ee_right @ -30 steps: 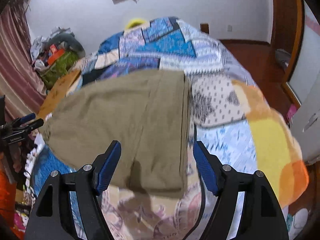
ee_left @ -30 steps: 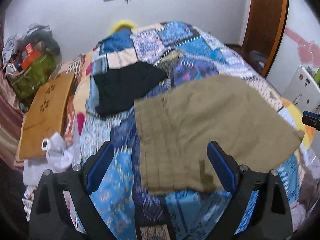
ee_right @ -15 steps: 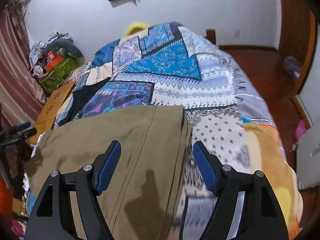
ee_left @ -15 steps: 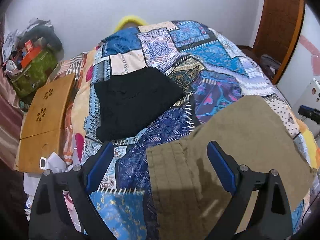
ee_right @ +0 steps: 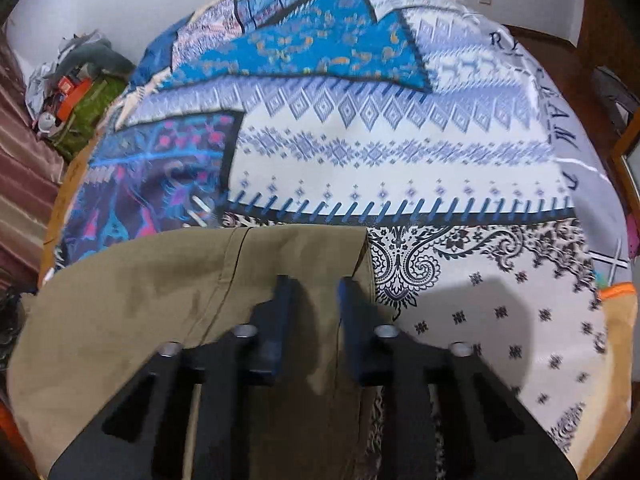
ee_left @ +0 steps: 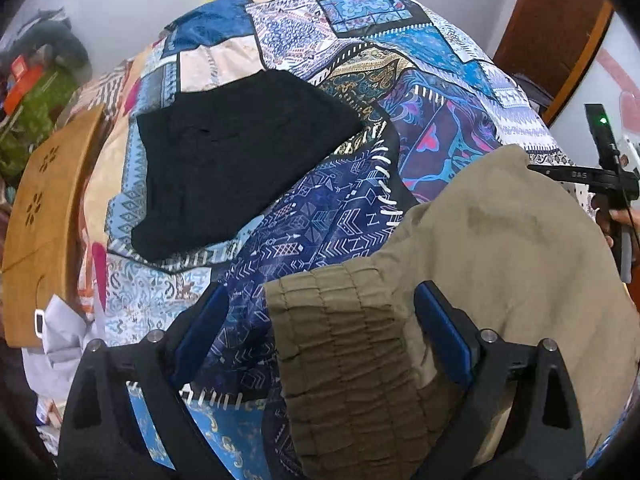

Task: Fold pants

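The olive-khaki pants [ee_left: 500,256] lie folded on the patchwork bedspread [ee_left: 320,216]. Their gathered elastic waistband [ee_left: 344,344] lies between my left gripper's [ee_left: 324,328] blue pads, which stand wide open above it. In the right wrist view the pants [ee_right: 132,300] fill the lower left, with the leg hem edge [ee_right: 304,236] toward the bed's far side. My right gripper [ee_right: 314,308] has its jaws narrowed close over the fabric near that hem corner, with a small gap left; whether it pinches cloth is unclear.
Folded black pants [ee_left: 236,160] lie on the bed beyond the left gripper. A wooden lap tray [ee_left: 44,216] and clutter [ee_left: 36,92] sit at the left bedside. The right gripper's handle [ee_left: 608,176] shows at the right edge. A wooden door [ee_left: 560,28] stands at the right.
Both grippers have dropped closer to the bed and the khaki pants. The right gripper's jaws have narrowed from wide open to nearly closed over the hem corner. The left stays open.
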Available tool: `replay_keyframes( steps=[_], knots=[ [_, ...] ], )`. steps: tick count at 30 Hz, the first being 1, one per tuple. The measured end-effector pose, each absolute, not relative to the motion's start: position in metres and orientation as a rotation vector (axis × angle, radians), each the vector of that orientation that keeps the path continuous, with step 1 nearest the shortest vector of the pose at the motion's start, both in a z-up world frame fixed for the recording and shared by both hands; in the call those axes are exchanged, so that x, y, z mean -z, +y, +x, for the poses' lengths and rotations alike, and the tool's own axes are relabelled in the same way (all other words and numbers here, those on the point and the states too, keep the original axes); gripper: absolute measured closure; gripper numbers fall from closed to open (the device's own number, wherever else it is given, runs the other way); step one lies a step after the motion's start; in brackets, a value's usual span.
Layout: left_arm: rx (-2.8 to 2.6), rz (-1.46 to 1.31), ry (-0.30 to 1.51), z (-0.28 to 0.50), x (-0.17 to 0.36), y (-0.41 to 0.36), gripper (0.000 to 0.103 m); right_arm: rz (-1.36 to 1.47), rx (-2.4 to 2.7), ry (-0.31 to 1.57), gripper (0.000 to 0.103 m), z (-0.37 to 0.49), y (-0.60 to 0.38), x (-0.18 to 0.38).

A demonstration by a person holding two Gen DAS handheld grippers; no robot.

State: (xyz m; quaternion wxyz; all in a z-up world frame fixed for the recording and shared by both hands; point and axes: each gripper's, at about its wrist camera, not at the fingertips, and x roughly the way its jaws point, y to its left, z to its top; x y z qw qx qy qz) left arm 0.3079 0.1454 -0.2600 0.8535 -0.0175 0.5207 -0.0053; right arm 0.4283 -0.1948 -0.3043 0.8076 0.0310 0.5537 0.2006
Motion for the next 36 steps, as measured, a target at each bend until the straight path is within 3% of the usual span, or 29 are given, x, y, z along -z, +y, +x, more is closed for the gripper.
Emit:
replay_keyframes(
  steps=[5, 11, 16, 18, 20, 24, 26, 31, 36],
  knots=[
    [-0.116, -0.075, 1.043, 0.301, 0.264, 0.151, 0.005, -0.025, -0.381, 1.162, 0.096, 0.425, -0.186, 0.311],
    [-0.185, -0.004, 0.987, 0.293, 0.255, 0.144, 0.003, -0.214, -0.283, 1.169, 0.096, 0.426, -0.166, 0.309],
    [-0.131, -0.024, 1.063, 0.293, 0.232, 0.154, 0.004, -0.224, -0.281, 1.038, 0.094, 0.400, -0.171, 0.260],
    [-0.136, -0.033, 1.023, 0.289, 0.214, 0.156, 0.004, -0.191, -0.339, 0.997, 0.090, 0.379, -0.170, 0.227],
    [-0.151, -0.063, 0.979, 0.283, 0.195, 0.160, 0.004, -0.165, -0.388, 0.971, 0.074, 0.364, -0.166, 0.204],
    [-0.121, -0.121, 0.945, 0.279, 0.173, 0.158, 0.003, -0.097, -0.523, 0.916, 0.054, 0.325, -0.136, 0.166],
    [-0.095, -0.125, 0.942, 0.278, 0.170, 0.150, 0.002, -0.080, -0.578, 0.920, 0.037, 0.313, -0.120, 0.161],
    [-0.036, -0.091, 0.987, 0.284, 0.185, 0.127, 0.002, -0.078, -0.695, 1.001, 0.035, 0.302, -0.080, 0.180],
    [0.012, 0.037, 1.152, 0.291, 0.240, 0.100, 0.002, -0.159, -0.730, 1.234, 0.034, 0.302, -0.056, 0.237]
  ],
)
